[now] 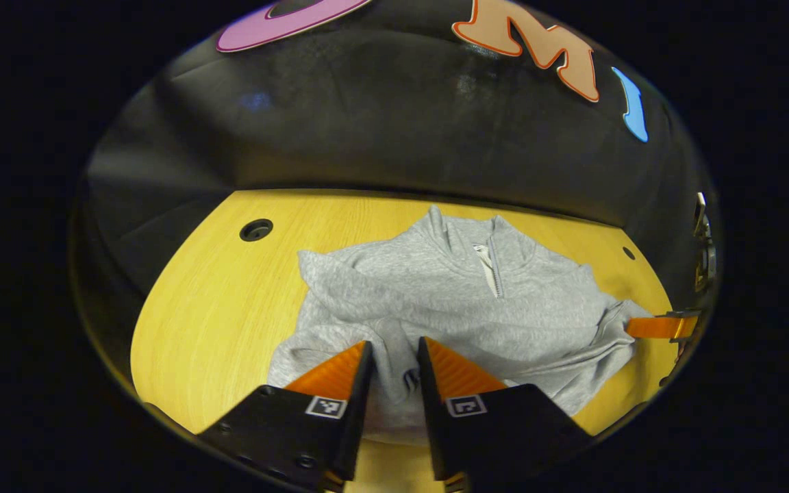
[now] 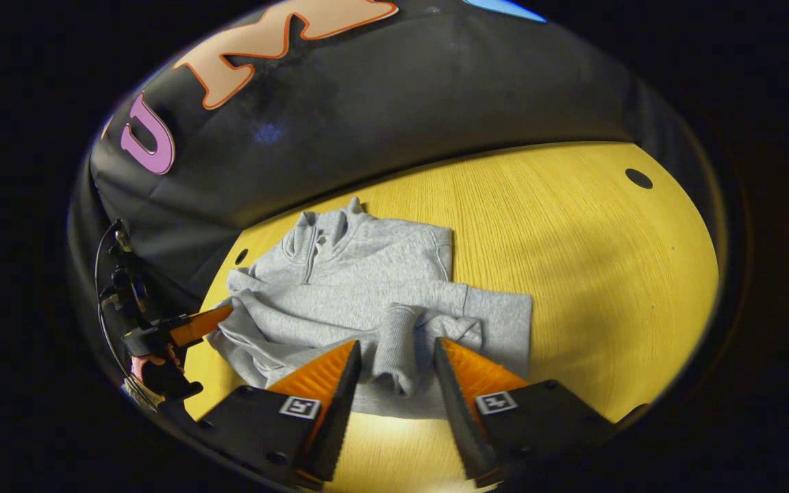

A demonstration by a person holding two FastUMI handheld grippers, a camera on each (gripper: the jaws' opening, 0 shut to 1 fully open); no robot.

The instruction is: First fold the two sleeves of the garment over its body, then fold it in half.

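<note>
A grey zip-neck sweatshirt (image 1: pixel 449 301) lies collar-away on the yellow table (image 1: pixel 223 308). Both sleeves are laid across its body. My left gripper (image 1: pixel 395 348) hovers open over the near hem, with grey cloth showing in the gap between its fingers. In the right gripper view the same sweatshirt (image 2: pixel 367 287) lies with one sleeve cuff (image 2: pixel 394 359) pointing at me, in the wide gap of my open right gripper (image 2: pixel 398 342). Each gripper also appears in the other's view as a finger at the garment's side edge: the right one (image 1: pixel 658 326), the left one (image 2: pixel 206 320).
The table (image 2: pixel 607 274) has bare wood to the right of the garment. Round cable holes sit at its far corners (image 1: pixel 255 229) (image 2: pixel 639 179). The black booth wall stands close behind the collar. A hand (image 2: pixel 144 366) with cables holds the left gripper.
</note>
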